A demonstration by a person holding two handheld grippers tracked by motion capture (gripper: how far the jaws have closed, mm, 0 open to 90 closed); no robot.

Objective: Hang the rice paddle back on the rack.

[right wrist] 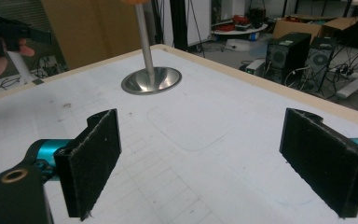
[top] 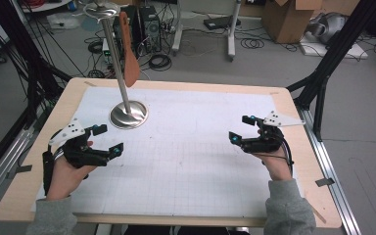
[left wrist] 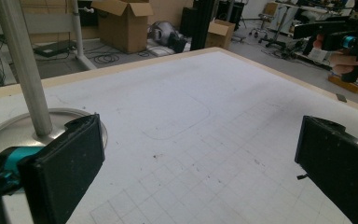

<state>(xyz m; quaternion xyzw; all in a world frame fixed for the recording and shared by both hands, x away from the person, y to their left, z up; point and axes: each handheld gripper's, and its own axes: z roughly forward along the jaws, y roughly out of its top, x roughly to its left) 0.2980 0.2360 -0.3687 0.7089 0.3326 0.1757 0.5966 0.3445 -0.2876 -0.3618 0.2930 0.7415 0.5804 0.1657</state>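
Cluttered workshop floor, with cardboard boxes, computer towers and loose cables, surrounds a wooden desk (top: 293,105) covered by a white gridded mat (top: 196,152). At the far left of the mat stands a metal stand (top: 129,113): a round polished base, a slim upright pole and a small disc on top. A brown wooden spatula (top: 129,51) hangs from that disc, blade down, clear of the mat; hanging leaves its handle open to a grasp from the side, which appears to be the purpose of the stand. The spatula is long and flat, with a narrow handle widening into a tapered blade.

The left claw (top: 108,139) is held low at the near left, just short of the stand base, jaws apart and holding nothing. The right claw (top: 241,128) is held at the near right, well apart from the stand, jaws likewise spread and unloaded. Both point inward, probably a ready position before a reach.
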